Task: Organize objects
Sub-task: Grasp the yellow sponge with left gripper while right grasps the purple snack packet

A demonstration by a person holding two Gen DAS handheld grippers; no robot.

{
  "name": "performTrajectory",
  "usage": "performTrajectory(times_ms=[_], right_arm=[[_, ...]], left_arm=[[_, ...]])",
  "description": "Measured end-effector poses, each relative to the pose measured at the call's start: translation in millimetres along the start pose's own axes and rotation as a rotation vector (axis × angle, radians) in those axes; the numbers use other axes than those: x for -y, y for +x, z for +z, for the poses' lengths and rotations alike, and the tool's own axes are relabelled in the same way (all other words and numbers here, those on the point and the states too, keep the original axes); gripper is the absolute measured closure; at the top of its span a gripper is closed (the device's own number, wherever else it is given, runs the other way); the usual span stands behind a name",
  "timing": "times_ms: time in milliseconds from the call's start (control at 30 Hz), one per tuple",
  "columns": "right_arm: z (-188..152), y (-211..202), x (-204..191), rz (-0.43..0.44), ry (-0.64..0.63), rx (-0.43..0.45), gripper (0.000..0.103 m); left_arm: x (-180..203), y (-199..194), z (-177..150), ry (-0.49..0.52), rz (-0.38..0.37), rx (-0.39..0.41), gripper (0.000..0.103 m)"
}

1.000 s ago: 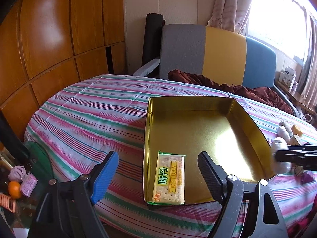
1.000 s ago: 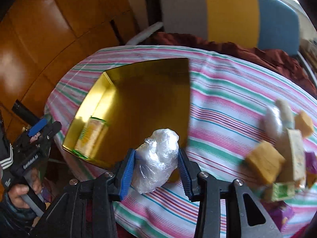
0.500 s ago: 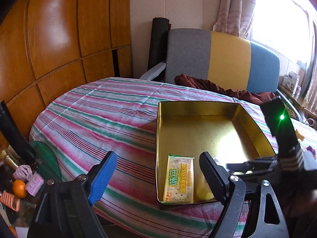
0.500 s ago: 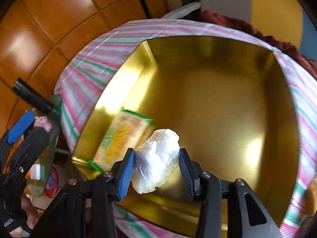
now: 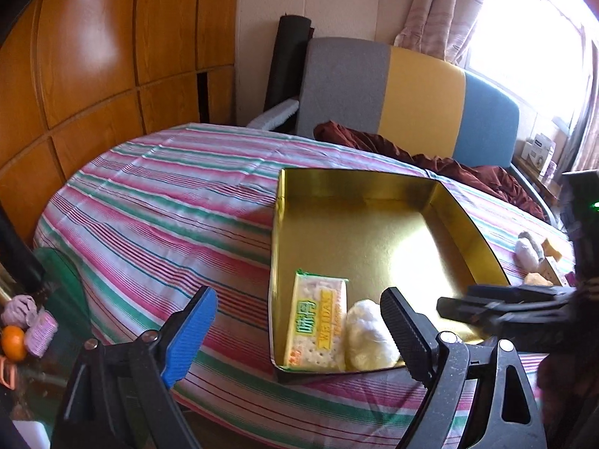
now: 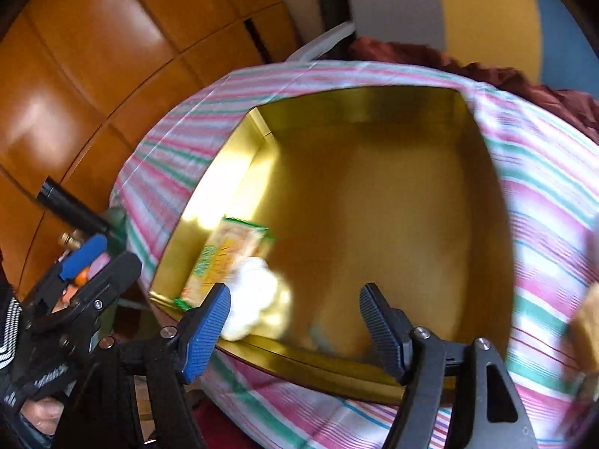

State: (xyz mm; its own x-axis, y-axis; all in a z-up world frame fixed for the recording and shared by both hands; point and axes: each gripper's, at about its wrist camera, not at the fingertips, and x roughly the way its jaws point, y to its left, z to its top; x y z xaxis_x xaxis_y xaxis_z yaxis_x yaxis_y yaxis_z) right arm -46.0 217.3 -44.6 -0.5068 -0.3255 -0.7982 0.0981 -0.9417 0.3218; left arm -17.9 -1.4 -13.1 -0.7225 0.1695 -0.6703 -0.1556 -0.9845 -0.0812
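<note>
A gold tin tray (image 5: pixel 460 209) (image 6: pixel 374 119) lies on the striped tablecloth. In its near left corner lie a green-edged cracker packet (image 5: pixel 316 325) (image 6: pixel 221 258) and, touching it, a white plastic-wrapped lump (image 5: pixel 368 336) (image 6: pixel 254 299). My right gripper (image 6: pixel 295 310) is open and empty just above the tray's near rim, the lump by its left finger; it also shows in the left wrist view (image 5: pixel 505 299). My left gripper (image 5: pixel 295 329) is open and empty, held in front of the tray's near left corner.
Several loose snack items (image 5: pixel 535 258) lie on the cloth right of the tray. A grey, yellow and blue sofa (image 5: pixel 411 97) with a maroon cloth stands behind the table. Wooden panels fill the left. A low stand with small items (image 5: pixel 26 325) is at lower left.
My right gripper has opened and let the wrapped lump drop into the tray next to the cracker packet, then drawn back a little. The left gripper has hardly moved.
</note>
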Motion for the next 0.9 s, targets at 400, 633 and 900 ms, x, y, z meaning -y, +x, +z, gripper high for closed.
performTrajectory(times_ms=[400,633,900], right_arm=[[-13,-101,125,-0.27,0.217,0.166,0.025],[-24,-161,237,-0.472,0.392,0.256,0.024],[-72,-194,335,-0.409,0.798,0.419,0.024]], left_arm=[[63,4,8,0.112,-0.152,-0.032,0.013],[140,0,15,0.283,-0.3,-0.027,0.012],[249,8,10,0.468,-0.432,-0.067,0.0]])
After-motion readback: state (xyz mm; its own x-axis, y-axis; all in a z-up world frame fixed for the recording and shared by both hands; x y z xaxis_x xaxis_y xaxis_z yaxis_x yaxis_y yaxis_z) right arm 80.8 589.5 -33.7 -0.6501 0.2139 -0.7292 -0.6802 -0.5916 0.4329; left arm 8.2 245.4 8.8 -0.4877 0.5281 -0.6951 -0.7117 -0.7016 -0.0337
